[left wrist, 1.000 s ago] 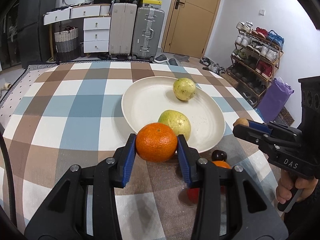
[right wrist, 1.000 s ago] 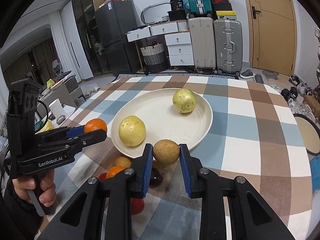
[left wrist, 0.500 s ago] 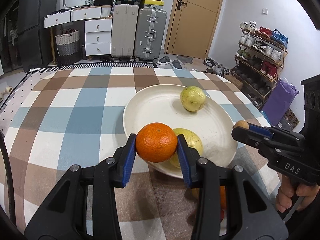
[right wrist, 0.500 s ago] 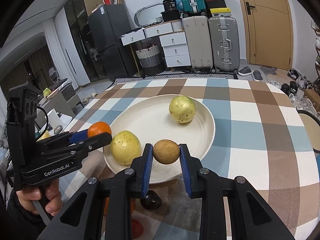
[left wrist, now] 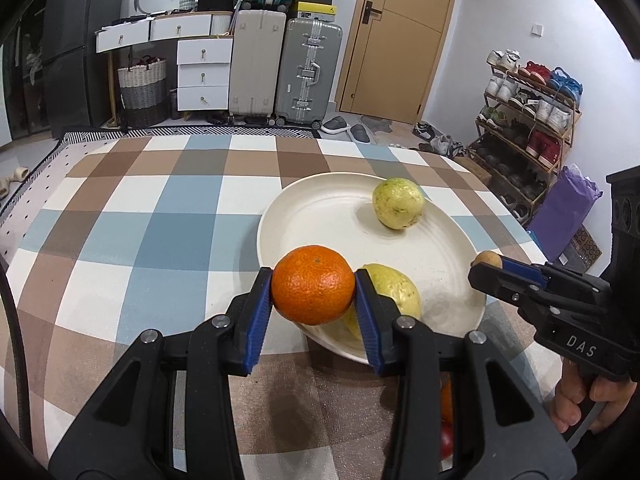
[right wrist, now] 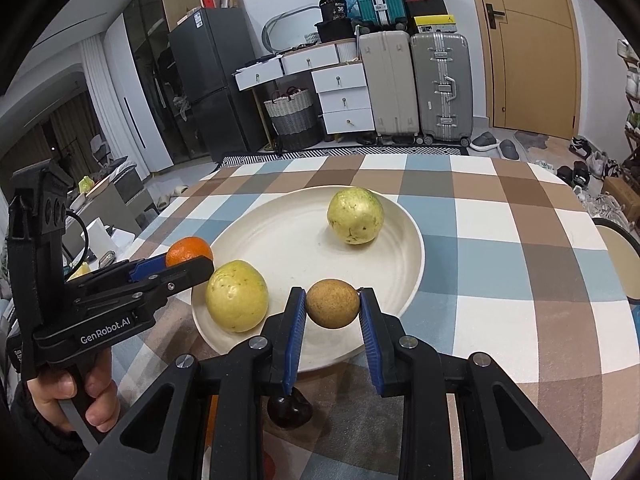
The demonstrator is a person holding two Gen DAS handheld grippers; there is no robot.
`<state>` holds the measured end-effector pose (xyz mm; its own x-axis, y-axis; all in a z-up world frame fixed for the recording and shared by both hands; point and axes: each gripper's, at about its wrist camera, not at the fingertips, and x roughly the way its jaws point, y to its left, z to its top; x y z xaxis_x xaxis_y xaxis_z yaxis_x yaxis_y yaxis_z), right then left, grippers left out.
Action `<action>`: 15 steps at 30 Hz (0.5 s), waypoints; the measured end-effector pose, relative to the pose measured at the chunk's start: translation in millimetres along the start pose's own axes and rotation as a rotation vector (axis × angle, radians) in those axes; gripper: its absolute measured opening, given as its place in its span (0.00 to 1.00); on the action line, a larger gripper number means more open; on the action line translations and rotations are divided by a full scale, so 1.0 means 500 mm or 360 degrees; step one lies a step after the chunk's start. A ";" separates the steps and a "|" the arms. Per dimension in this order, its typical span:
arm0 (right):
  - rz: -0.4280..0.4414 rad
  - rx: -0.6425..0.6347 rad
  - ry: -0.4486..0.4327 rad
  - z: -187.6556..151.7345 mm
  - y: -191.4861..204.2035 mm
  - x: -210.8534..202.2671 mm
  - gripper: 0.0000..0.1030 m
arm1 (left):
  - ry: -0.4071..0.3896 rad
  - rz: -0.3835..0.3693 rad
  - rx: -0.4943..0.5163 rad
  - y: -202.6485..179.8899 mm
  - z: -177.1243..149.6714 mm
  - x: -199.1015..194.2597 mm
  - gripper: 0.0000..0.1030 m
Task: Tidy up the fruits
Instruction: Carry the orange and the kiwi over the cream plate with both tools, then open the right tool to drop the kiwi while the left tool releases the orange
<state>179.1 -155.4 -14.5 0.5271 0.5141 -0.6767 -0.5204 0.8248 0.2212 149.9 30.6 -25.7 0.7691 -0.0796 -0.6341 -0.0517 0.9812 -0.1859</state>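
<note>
My left gripper is shut on an orange, held over the near left rim of a cream plate. Across from it, my right gripper is shut on a small brown round fruit above the plate's near edge. Two yellow-green guavas lie on the plate: one near the front, one at the back. In the right wrist view the left gripper shows with the orange. The left wrist view shows the right gripper with the brown fruit.
A checked cloth covers the table. Below the grippers, near the table's front, lie a dark chestnut-like fruit, an orange fruit and a red one. A person's hands hold both grips. Suitcases, drawers and a shoe rack stand beyond.
Both grippers have moved forward with their fruits from the table's front to over the plate's near rim. The loose fruits on the cloth now lie under the gripper bodies.
</note>
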 end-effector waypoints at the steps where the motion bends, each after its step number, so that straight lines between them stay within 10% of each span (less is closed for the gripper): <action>1: -0.0003 -0.0005 -0.0001 -0.001 0.001 0.000 0.27 | -0.0002 0.0000 0.0005 -0.001 -0.001 0.001 0.36; 15: -0.0013 0.0015 0.0035 -0.004 -0.003 0.013 0.27 | 0.0033 -0.0009 0.0040 -0.017 -0.003 0.011 0.36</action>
<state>182.1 -153.8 -20.8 0.5165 0.5018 -0.6938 -0.5098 0.8312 0.2217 153.6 21.5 -28.6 0.7558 -0.0886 -0.6487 -0.0313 0.9848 -0.1711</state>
